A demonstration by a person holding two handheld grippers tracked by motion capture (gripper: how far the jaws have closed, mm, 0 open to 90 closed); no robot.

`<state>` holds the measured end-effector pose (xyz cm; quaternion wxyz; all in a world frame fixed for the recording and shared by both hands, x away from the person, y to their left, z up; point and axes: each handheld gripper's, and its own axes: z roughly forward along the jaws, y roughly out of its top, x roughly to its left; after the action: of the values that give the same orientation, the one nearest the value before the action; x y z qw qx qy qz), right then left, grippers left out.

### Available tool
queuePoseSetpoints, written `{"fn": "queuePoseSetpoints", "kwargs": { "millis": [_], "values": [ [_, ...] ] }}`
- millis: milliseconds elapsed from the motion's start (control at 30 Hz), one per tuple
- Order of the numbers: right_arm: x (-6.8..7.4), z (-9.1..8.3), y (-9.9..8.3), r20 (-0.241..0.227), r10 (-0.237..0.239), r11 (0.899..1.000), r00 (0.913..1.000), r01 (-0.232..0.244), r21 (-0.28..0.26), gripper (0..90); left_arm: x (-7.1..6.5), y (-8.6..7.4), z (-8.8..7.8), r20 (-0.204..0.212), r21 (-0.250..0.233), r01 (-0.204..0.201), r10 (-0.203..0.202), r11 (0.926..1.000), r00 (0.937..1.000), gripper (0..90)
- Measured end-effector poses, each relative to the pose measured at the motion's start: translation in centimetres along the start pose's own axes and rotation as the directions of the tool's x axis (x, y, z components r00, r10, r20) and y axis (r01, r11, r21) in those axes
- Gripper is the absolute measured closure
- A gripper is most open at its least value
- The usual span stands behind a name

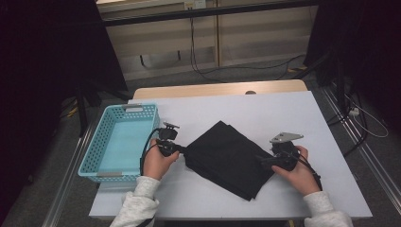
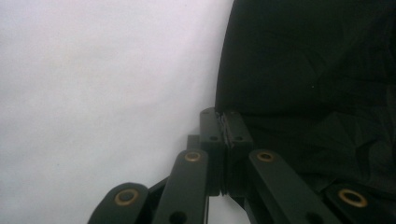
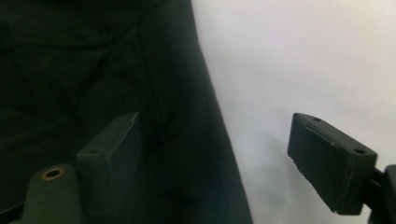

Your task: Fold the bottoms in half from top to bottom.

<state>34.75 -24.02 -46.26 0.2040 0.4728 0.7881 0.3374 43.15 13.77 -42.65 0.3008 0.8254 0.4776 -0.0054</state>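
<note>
Left gripper (image 2: pixel 225 122) pinched shut at left edge of folded black cloth (image 1: pixel 227 158), mid-frame, anchoring it. Right gripper (image 3: pixel 212 163) jaws wide, straddling right edge, ready to grab. Basket (image 1: pixel 94 151) left, likely destination.

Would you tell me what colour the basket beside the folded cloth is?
The basket is light turquoise blue, clearest in the high view.

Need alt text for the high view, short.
A person at a white table works a folded black cloth with two claws: the left claw shut at its left edge, the right claw open at its right edge. A turquoise basket sits to the left.
</note>
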Motion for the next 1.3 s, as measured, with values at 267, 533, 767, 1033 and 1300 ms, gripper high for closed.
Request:
{"fn": "queuePoseSetpoints", "kwargs": {
  "millis": [267,533,767,1033,1300],
  "values": [
    [-0.3,-0.2,-0.4,-0.05,0.047,0.999,0.9977,-0.046,0.018,21.5,0.0,0.0,-0.2,0.014,-0.011,0.005,-0.005,0.9999,0.9999,88.5],
    [0.5,-0.5,-0.5,-0.051,0.058,0.998,0.997,-0.057,0.024,30.5,0.3,0.1,-0.4,0.017,-0.007,0.01,-0.01,0.9999,0.9998,88.5],
    [1.1,-0.7,-0.6,-0.053,0.067,0.998,0.9963,-0.066,0.019,42.8,0.1,0.1,-0.5,0.019,-0.01,0.008,-0.008,0.9999,0.9998,88.6],
    [1.7,-0.8,-0.8,-0.075,0.068,0.998,0.9949,-0.068,-0.004,60.9,0.1,0.1,-0.6,0.022,-0.013,0.004,-0.003,0.9999,0.9997,88.6],
    [2.3,-0.8,-0.6,-0.102,0.079,0.997,0.9916,-0.079,0.007,80.0,0.1,0.1,-0.4,0.02,-0.016,0.006,-0.005,0.9999,0.9998,88.4]
  ]
}}
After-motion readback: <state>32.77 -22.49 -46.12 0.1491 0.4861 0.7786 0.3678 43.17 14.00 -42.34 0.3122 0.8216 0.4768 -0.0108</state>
